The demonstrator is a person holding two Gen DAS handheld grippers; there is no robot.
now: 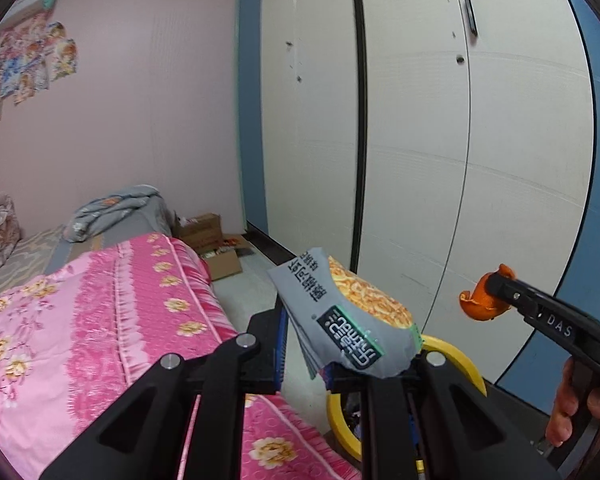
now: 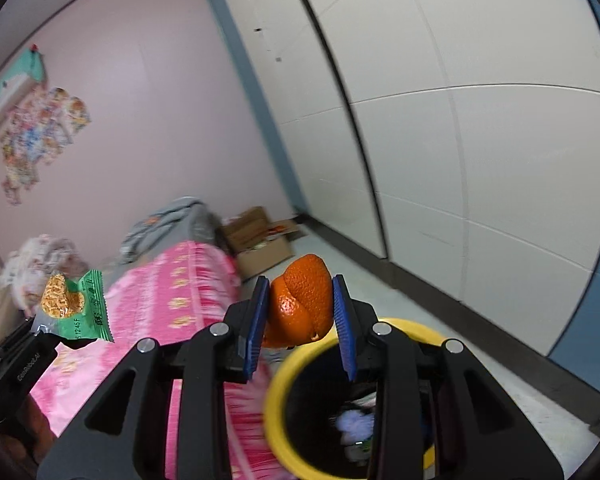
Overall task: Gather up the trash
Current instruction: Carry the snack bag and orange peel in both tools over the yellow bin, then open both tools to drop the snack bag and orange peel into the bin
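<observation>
My left gripper point(image 1: 312, 344) clamps a grey-green crinkled snack wrapper point(image 1: 342, 312); my right gripper point(image 2: 302, 324) clamps curled orange peel point(image 2: 300, 300) above the yellow-rimmed bin point(image 2: 276, 396).

Round yellow-rimmed dark bin point(image 2: 276, 412) gapes unblocked from above; pink flowered bedspread point(image 2: 172, 300) crowds its left; tall white wardrobe doors point(image 2: 480, 160) wall its right.

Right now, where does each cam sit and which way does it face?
Left wrist: behind the left tongs, facing the wardrobe; shut on a snack wrapper; right tongs and hand at right.
Right wrist: behind the right tongs, facing down at the yellow-rimmed bin; shut on orange peel; left tongs at left.
Shared: pink bedspread, bin, wardrobe, both loads.
</observation>
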